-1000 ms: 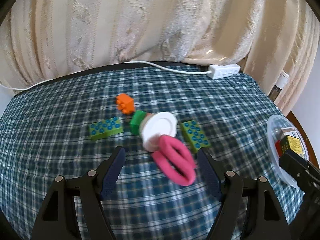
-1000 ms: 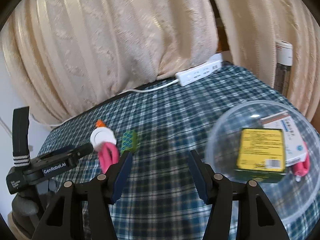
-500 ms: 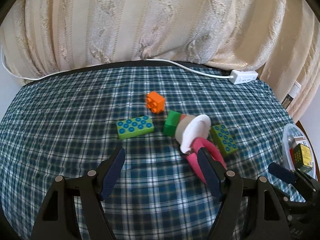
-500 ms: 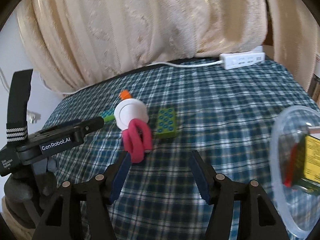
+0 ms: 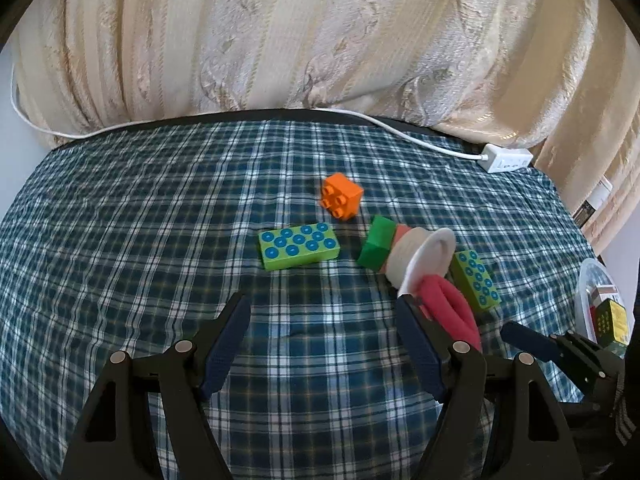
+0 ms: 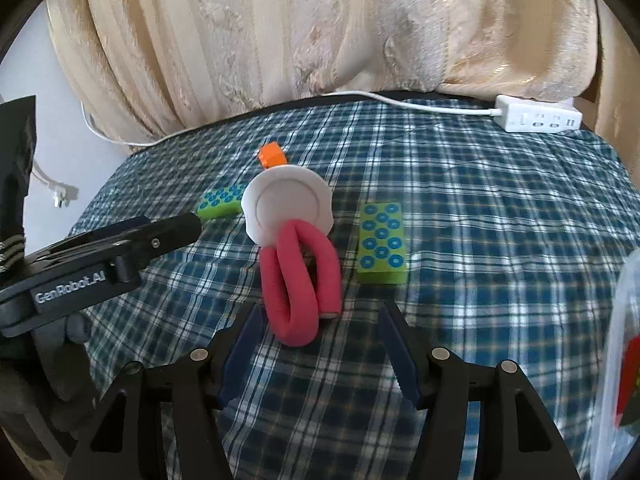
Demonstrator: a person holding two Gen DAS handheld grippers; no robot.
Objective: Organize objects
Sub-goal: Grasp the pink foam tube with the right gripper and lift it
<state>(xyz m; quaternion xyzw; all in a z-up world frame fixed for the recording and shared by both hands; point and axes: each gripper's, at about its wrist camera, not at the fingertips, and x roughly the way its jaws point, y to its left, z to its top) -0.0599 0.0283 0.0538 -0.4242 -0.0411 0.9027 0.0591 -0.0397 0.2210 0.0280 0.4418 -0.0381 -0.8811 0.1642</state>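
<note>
Left wrist: your left gripper (image 5: 322,320) gapes, holding nothing; pink loop (image 5: 450,306) lies beside its right finger.
Right wrist: your right gripper (image 6: 320,322) is spread, empty; the pink loop (image 6: 300,276) rests just ahead, between its tips.
Surface: plaid cloth (image 6: 480,220), cream curtain (image 6: 320,28) behind.

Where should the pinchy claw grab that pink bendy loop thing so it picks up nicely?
Probably at the rounded bend of the pink foam loop, the end nearest the open right gripper. Come straight in from the near side, low along the checked cloth, with one finger on each side. The two soft arms lie close together there, so they should squeeze easily. The far end is tucked against the white disc.
</note>
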